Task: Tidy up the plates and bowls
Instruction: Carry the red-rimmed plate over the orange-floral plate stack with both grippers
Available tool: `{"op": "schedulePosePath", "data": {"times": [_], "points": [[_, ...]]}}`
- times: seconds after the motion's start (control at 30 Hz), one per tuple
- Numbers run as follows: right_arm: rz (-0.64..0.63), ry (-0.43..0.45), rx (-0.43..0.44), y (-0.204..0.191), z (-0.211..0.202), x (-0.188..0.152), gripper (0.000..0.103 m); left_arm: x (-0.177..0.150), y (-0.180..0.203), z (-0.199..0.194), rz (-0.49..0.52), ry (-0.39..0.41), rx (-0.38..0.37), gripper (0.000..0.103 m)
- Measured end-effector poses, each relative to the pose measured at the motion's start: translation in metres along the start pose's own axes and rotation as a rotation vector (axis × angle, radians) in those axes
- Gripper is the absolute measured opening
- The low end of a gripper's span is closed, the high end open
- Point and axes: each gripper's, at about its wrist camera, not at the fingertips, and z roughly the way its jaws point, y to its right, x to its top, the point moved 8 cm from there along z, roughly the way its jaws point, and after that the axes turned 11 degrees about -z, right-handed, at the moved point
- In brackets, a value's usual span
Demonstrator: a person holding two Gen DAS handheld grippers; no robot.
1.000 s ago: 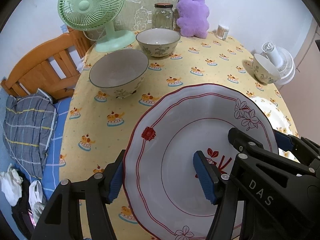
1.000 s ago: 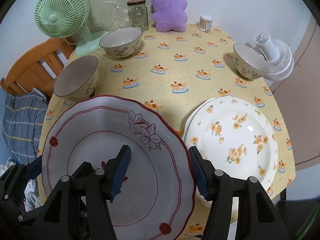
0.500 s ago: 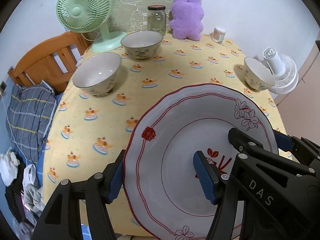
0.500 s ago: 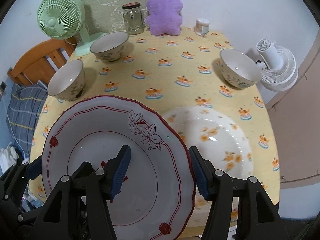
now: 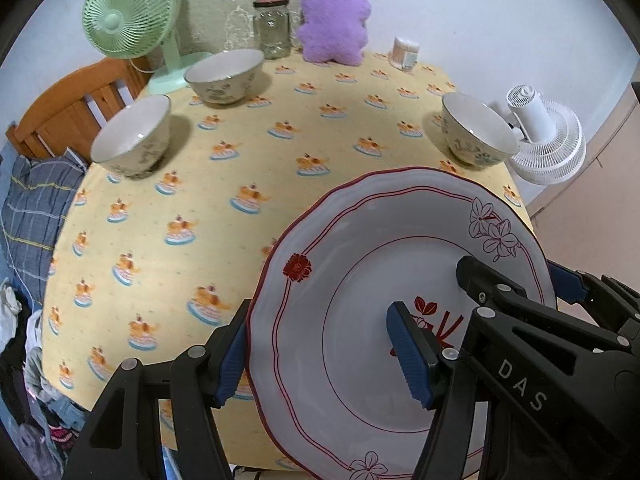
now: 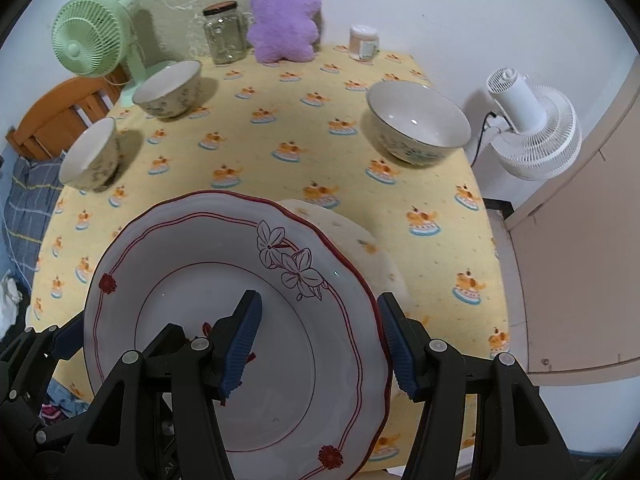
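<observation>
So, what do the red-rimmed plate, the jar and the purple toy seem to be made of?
Plate: probably glazed ceramic, maybe melamine; smooth glossy white face with small highlights and printed red lines and flowers.
Jar: clear glass, since the wall behind shows through; the dark lid looks like metal, but this is uncertain.
Toy: plush fabric, with a fuzzy matte pile and soft outline.

The left gripper (image 5: 320,354) is pointing steeply downward, its blue-padded fingers (image 5: 410,356) straddling the left rim of the red-rimmed plate (image 5: 360,280), one pad outside the edge and one over the plate's face. The right gripper (image 6: 320,340) is angling down the same way and straddling the plate's right rim. Both are carrying the plate between them above the surface (image 5: 180,200).
</observation>
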Motion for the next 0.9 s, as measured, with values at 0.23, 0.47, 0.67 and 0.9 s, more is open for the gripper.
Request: {"op": "schedulePosePath", "data": {"times": [0.23, 0.47, 0.67, 0.9], "points": [[-0.005, -0.037, 0.006, 0.022, 0.018, -0.01, 0.063, -0.008, 0.015, 0.019, -0.017, -0.034, 0.009, 0.067], [-0.006, -0.078, 0.014, 0.033, 0.041, -0.013, 0.063, -0.01, 0.022, 0.039, -0.025, -0.072, 0.022, 0.067], [0.001, -0.099, 0.021, 0.034, 0.054, -0.01, 0.063, -0.006, 0.025, 0.047, -0.014, -0.078, 0.048, 0.066], [0.026, -0.122, 0.03, 0.04, 0.063, -0.009, 0.063, -0.002, 0.03, 0.053, 0.024, -0.089, 0.09, 0.064]]}}
